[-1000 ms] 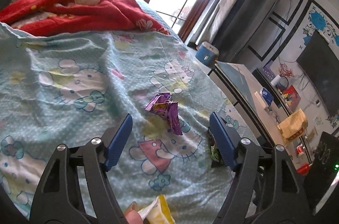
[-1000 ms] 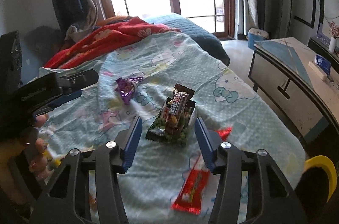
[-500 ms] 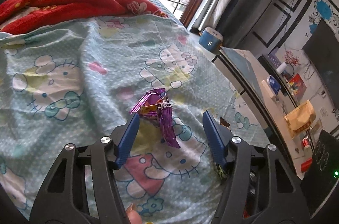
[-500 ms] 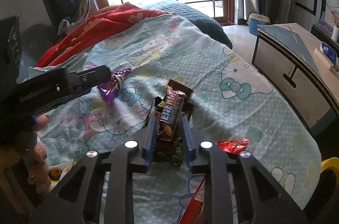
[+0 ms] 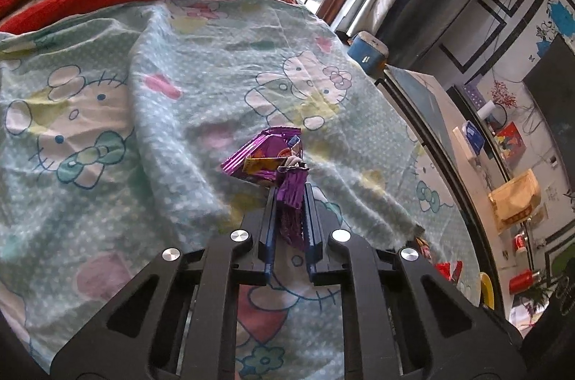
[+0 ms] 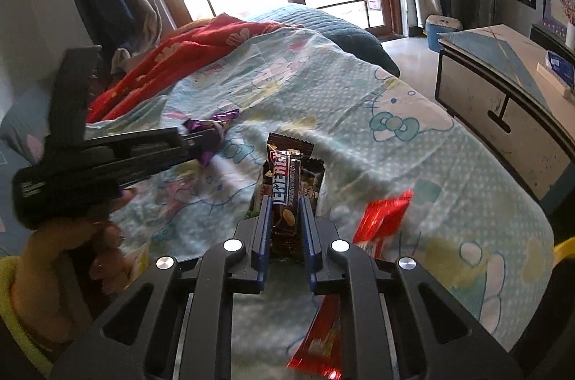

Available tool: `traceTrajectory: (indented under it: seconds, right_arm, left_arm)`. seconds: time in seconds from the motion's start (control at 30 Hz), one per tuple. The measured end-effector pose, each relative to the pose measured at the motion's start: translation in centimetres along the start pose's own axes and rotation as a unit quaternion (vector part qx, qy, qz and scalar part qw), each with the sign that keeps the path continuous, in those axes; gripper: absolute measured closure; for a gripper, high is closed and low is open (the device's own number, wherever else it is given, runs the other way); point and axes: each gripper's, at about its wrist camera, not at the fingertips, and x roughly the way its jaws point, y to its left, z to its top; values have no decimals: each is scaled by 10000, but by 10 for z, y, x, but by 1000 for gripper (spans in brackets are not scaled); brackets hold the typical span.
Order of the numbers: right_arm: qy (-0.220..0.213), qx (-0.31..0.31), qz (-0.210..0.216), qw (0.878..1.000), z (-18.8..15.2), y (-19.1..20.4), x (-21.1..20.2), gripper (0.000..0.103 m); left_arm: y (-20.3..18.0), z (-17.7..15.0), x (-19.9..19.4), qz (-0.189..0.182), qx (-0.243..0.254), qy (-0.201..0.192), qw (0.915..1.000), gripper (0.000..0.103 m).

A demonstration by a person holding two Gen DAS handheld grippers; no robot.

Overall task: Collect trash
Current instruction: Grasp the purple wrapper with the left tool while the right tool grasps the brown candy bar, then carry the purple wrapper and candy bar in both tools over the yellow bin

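Jaws open a second earlier, the left gripper (image 5: 291, 197) now stands clamped on the purple wrapper (image 5: 267, 161) and the right gripper (image 6: 284, 207), still closing, pinches the brown snack bar (image 6: 285, 186) above the bedsheet (image 6: 359, 114), so both pieces appear secured for collection.

On the bed (image 6: 377, 114), the snack bars (image 6: 287, 186) sit in the middle, between the fingers of the right gripper (image 6: 284, 200). A candy wrapper (image 6: 212, 128) lies to their left, in the left gripper (image 5: 290, 189). Two flat wrappers (image 6: 381, 222) lie to the right of the bars. A blanket (image 6: 187, 56) is piled at the far end of the bed.
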Motion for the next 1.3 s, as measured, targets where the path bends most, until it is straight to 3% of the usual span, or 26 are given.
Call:
traceTrajectory:
  seconds: [0.57,1.3]
  right_arm:
    - [-282,89,133,9995,-19,6,-44,88]
    - [-908,430,-265,9946,-31,-26,-114,88]
  left_arm:
    - [-9,-33,-65,-725,73,-523,9960,96]
    - [-74,-68,-101,-1218,1026,-752,9844,96]
